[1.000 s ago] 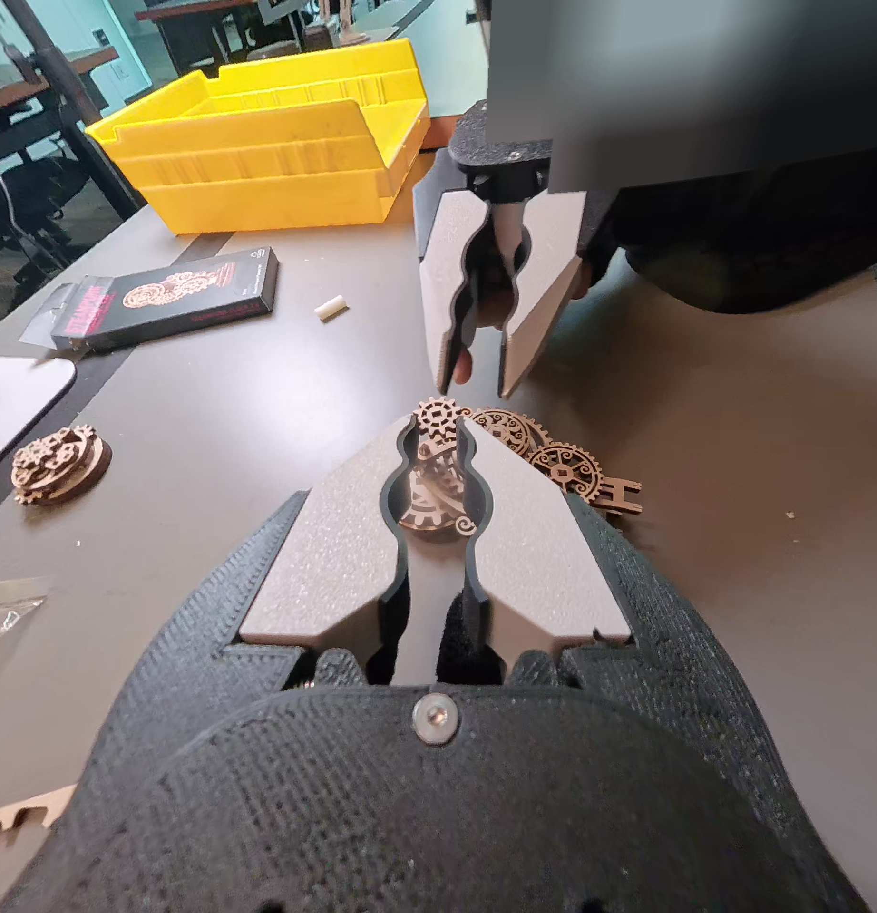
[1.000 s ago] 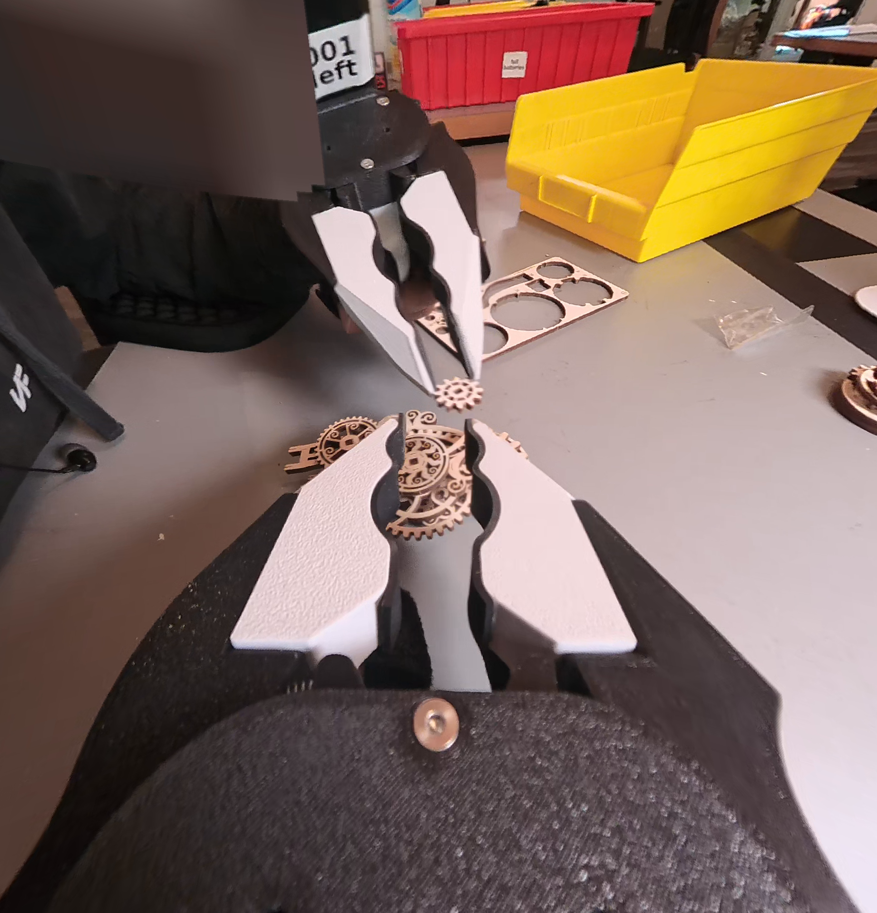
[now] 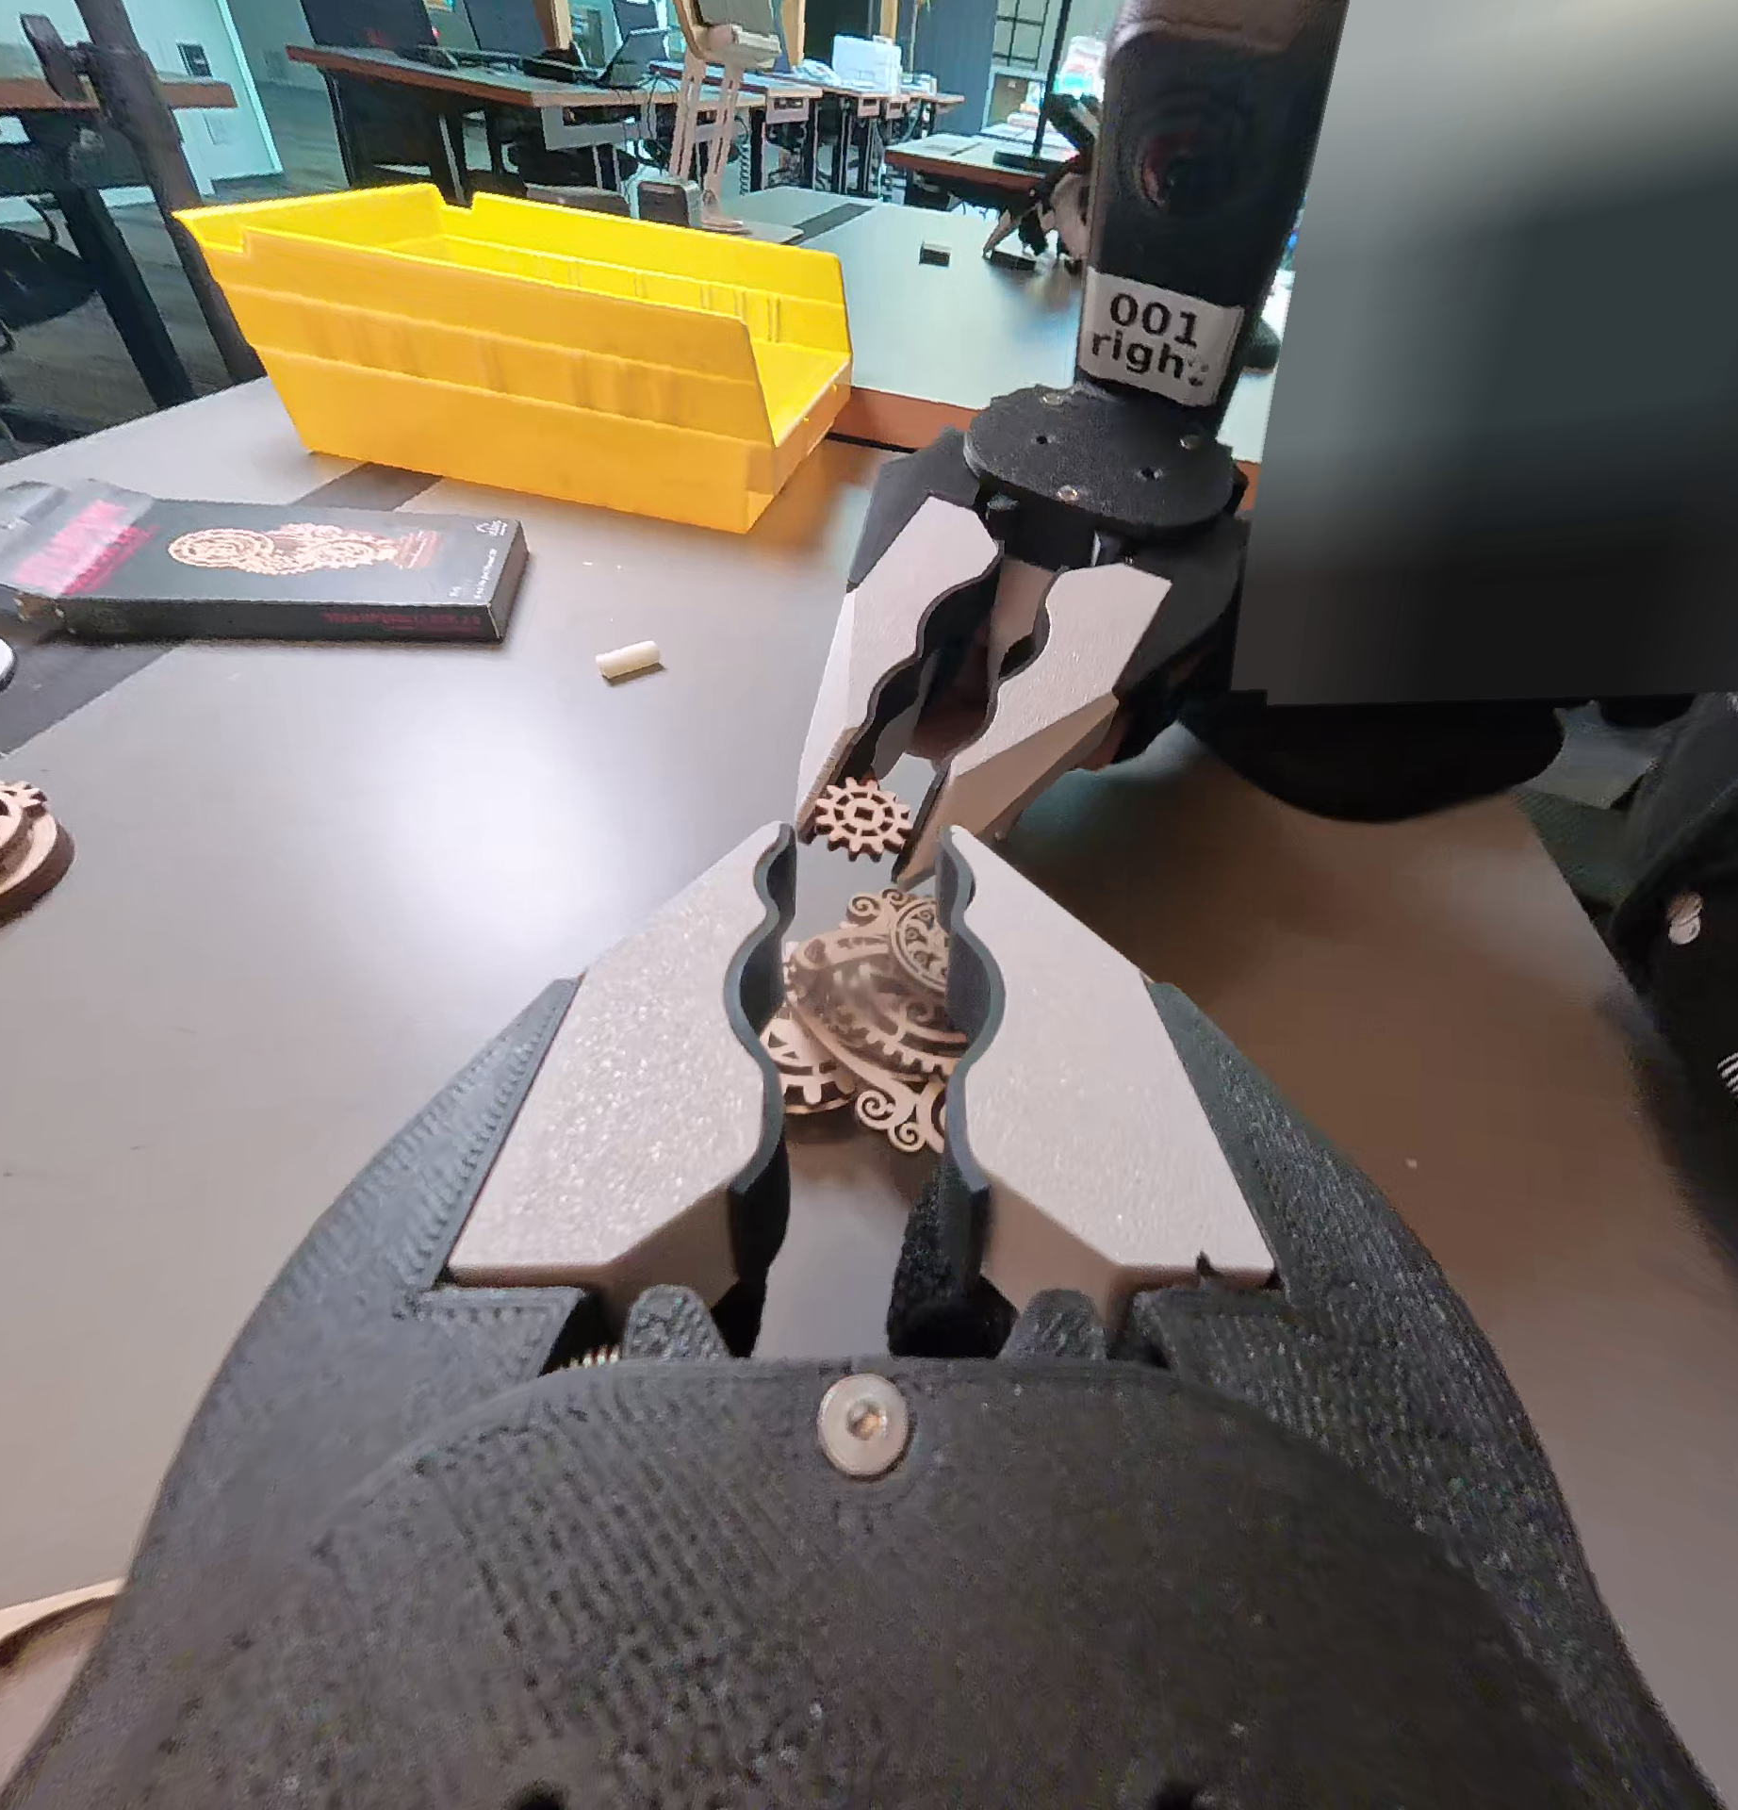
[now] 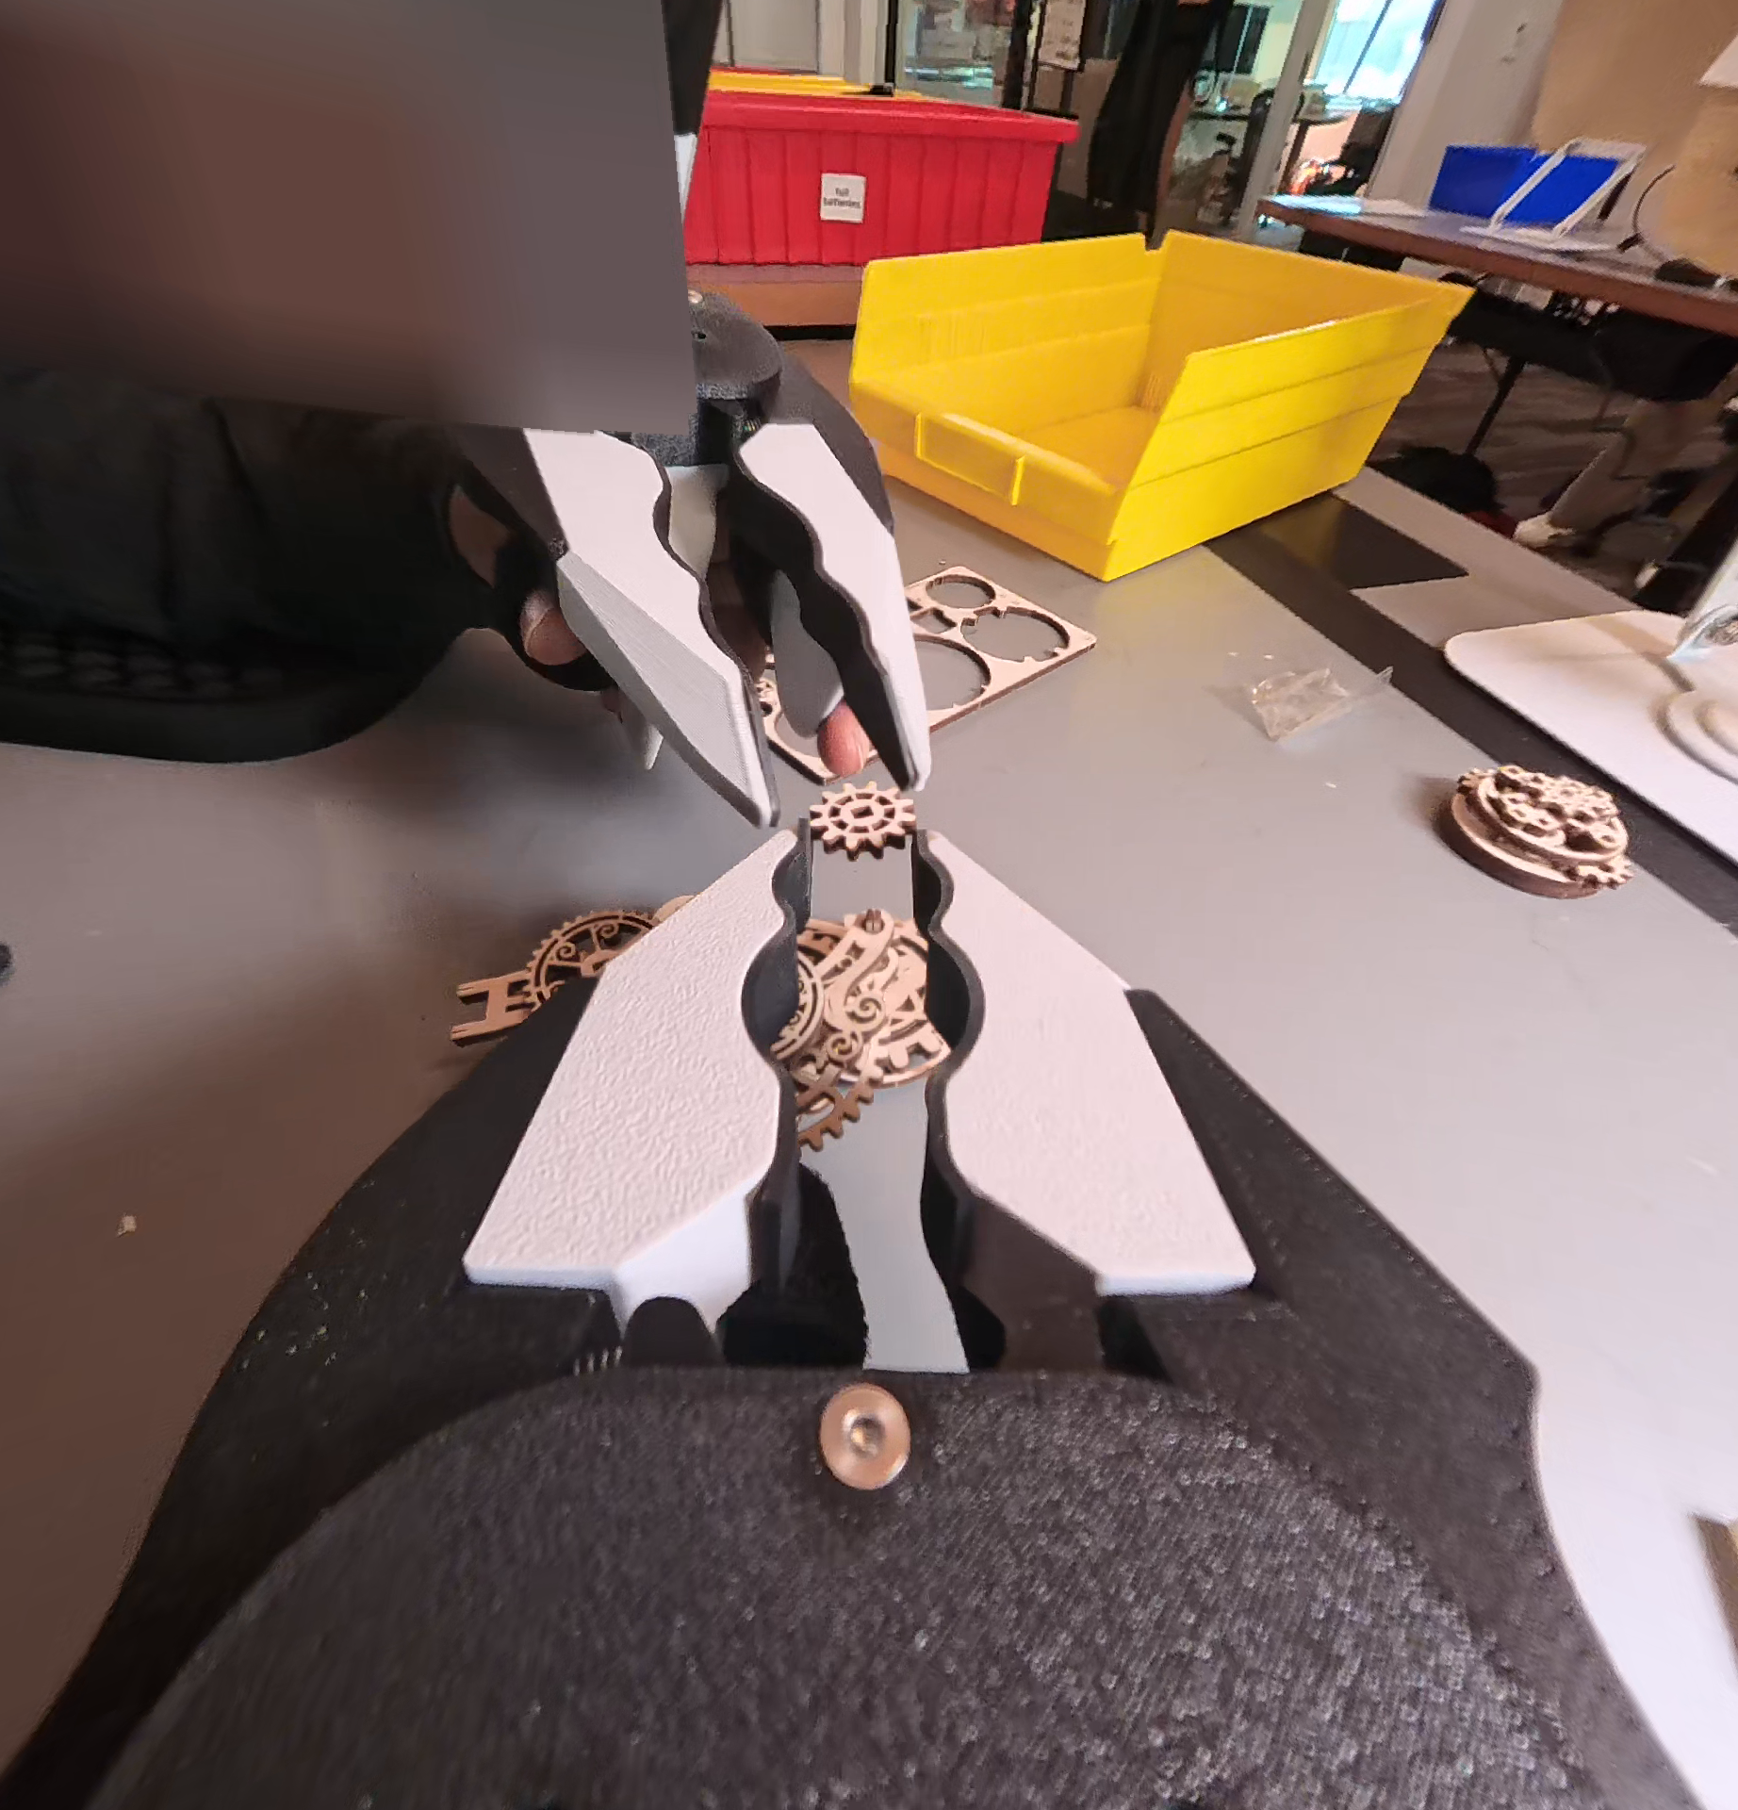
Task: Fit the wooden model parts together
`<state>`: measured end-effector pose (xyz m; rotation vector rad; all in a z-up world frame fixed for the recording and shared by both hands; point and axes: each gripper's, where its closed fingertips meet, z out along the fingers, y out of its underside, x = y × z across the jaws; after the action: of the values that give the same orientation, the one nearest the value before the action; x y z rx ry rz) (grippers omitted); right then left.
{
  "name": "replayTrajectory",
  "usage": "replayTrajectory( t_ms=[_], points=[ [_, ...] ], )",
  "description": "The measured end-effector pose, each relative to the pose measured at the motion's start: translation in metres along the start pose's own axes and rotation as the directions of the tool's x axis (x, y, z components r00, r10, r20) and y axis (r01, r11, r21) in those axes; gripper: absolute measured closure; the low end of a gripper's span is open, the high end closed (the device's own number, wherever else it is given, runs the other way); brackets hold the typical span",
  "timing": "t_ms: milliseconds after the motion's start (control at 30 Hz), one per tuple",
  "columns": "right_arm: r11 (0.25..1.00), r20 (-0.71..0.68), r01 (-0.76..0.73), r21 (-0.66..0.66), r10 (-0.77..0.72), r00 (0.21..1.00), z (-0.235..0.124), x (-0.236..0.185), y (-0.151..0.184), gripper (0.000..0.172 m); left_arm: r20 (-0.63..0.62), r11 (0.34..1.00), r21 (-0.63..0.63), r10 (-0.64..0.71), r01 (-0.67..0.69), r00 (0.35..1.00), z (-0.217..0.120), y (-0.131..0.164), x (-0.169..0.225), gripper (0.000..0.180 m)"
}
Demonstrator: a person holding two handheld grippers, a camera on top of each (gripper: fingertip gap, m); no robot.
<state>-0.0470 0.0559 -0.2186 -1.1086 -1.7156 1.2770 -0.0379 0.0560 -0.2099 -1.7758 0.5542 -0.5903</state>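
A small wooden gear (image 4: 860, 828) hangs in the air above a flat wooden gear assembly (image 4: 865, 1009) lying on the grey table (image 4: 1237, 979). My right gripper (image 4: 862, 842) is shut on the gear, one fingertip pressing each side. The left wrist view shows the same gear (image 3: 860, 818) pinched in the right gripper (image 3: 860, 833), above the assembly (image 3: 865, 1009). My left gripper (image 3: 865, 837) is open, its fingertips just below and beside the gear without holding it. In the right wrist view the left gripper (image 4: 836, 788) is spread just above the gear.
A yellow bin (image 3: 552, 372) stands at the back, with a black box (image 3: 258, 578) and a small white cylinder (image 3: 628, 659) nearby. A cut-out wooden sheet (image 4: 992, 646), a plastic bag (image 4: 1306, 690), a round gear model (image 4: 1541, 828) and a keyed gear piece (image 4: 552, 970) lie around. Only a small space, under 4 cm, lies between the two pairs of fingers. The keyed gear piece (image 4: 552, 970) is about 7 centimeters from both grippers' fingertips.
The small gear was at my left gripper's tips; my right gripper closed on it and my left gripper opened and let go. Both grippers now sit higher above the assembly.
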Motion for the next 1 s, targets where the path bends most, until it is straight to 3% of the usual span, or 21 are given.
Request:
replayTrajectory(
  t_ms=[300,567,767,1000],
  points=[
    [0.998,0.032,0.042,0.037,-0.044,0.999,-0.003,-0.008,-0.007,0.153,-0.050,0.999,0.011,-0.039,0.040,0.998,-0.003,-0.002,0.004,0.157],
    [0.997,0.054,0.033,0.075,-0.037,0.998,-0.008,-0.009,-0.012,0.157,-0.022,1.000,-0.001,-0.016,0.016,1.000,-0.004,0.000,0.000,0.168],
    [0.999,0.075,0.038,0.031,-0.040,0.996,-0.003,-0.014,-0.003,0.160,-0.010,1.000,-0.011,-0.023,0.023,1.000,-0.003,0.002,-0.003,0.174],
    [1.000,0.017,0.007,-0.022,-0.007,1.000,-0.002,0.000,0.006,0.161,0.149,0.996,-0.088,0.001,0.012,0.989,-0.026,0.010,-0.042,0.173]
  ],
)
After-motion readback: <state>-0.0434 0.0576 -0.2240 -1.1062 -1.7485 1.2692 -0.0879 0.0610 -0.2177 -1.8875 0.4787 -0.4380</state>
